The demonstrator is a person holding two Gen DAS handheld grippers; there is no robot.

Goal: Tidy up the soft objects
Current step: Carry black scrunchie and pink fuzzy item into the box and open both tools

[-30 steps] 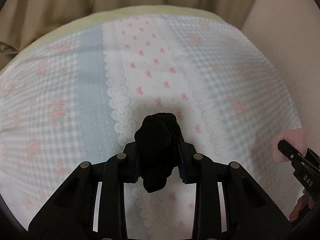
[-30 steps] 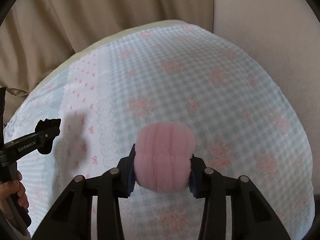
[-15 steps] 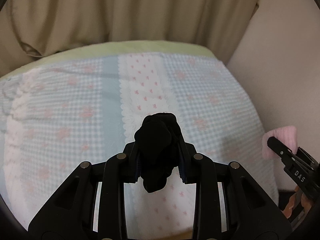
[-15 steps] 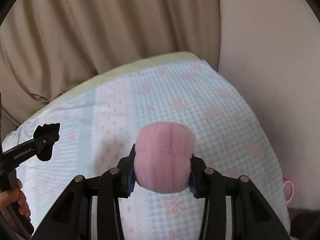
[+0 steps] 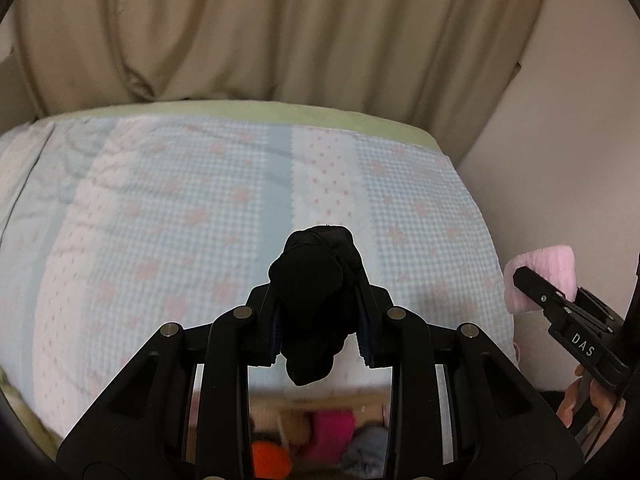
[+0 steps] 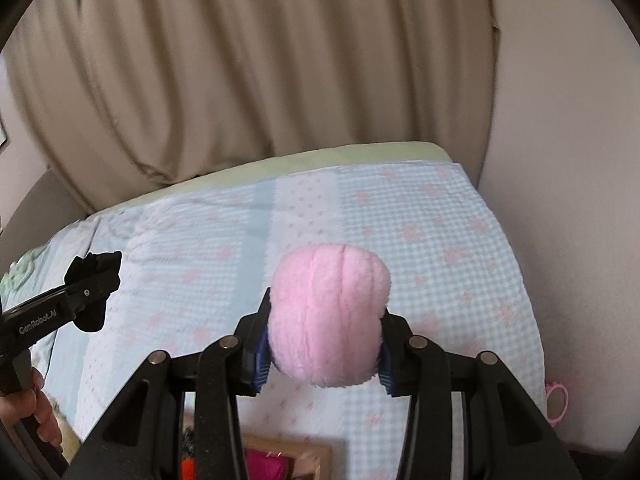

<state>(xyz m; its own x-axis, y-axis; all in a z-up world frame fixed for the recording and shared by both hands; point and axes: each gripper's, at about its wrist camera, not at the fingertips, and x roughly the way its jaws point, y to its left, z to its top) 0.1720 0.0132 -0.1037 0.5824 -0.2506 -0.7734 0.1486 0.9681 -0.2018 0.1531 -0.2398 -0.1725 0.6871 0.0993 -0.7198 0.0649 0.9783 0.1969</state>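
My left gripper (image 5: 322,332) is shut on a black rolled sock (image 5: 316,304), held in the air above the bed's near edge. My right gripper (image 6: 324,348) is shut on a fluffy pink rolled sock (image 6: 328,316), also lifted over the bed. Each gripper shows in the other's view: the pink sock (image 5: 540,276) at the right edge, the black sock (image 6: 94,292) at the left edge. Below both grippers a wooden box (image 6: 312,454) holds several rolled soft items, among them orange (image 5: 270,460), magenta (image 5: 332,430) and grey (image 5: 366,456).
The bed carries a blue-and-pink checked quilt (image 5: 180,220) over a green sheet (image 5: 240,110). Beige curtains (image 6: 240,72) hang behind it and a pale wall (image 6: 568,160) stands to the right. A small pink ring-shaped object (image 6: 556,400) lies by the bed's right edge. A hand (image 6: 32,408) grips the left handle.
Both grippers have risen and drawn back from the quilt with their socks still held. The bed now looks smaller, and the wooden box with rolled items has come into view below.
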